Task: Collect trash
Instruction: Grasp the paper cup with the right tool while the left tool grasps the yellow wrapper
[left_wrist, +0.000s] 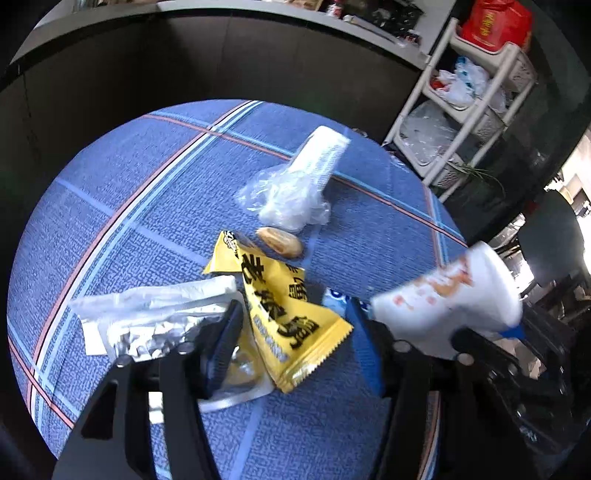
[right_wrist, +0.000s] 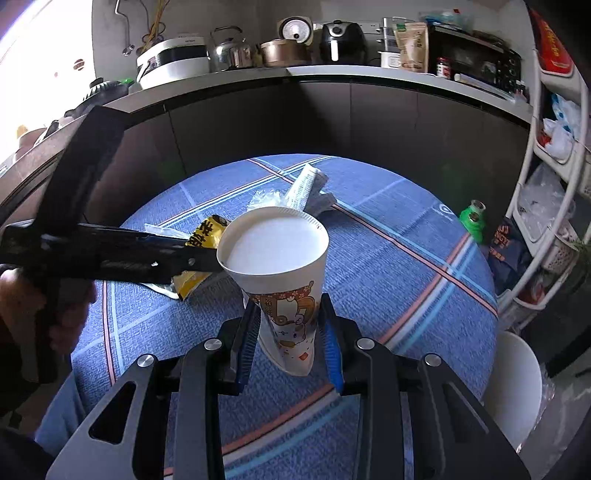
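My right gripper (right_wrist: 290, 332) has its blue pads pressed on the lower part of a paper cup (right_wrist: 284, 280). The cup is white, printed with cartoon figures, squeezed flat where the pads meet it, and its open mouth rises above and ahead of the fingertips. It looks lifted clear of the blue plaid tablecloth (right_wrist: 388, 266), though I cannot confirm the gap from this angle.

From the left wrist view, the same cup (left_wrist: 447, 299) shows blurred, to the right of my left gripper (left_wrist: 295, 332) and slightly ahead.

Left gripper: jaws partly apart, pads pressing on nothing. A yellow snack wrapper (left_wrist: 291, 317) with black characters lies on the cloth between the two fingers. A silver foil wrapper (left_wrist: 155, 317) sits beside the left finger, partly under it; whether they touch, I cannot tell.

Just ahead of the yellow wrapper lies a small piece of bread (left_wrist: 279, 242). Beyond that, a crumpled clear plastic bag (left_wrist: 291, 199) with a white printed packet (left_wrist: 321, 155) leaning on it, farthest from the left fingertips.

In the right wrist view, the left gripper (right_wrist: 201, 260) reaches in from the left, held in a hand (right_wrist: 70, 306); its tip is just beside the cup rim, over the yellow wrapper (right_wrist: 207, 236).

Well to the right of the right gripper, near the table edge, stands a green object (right_wrist: 472, 218).
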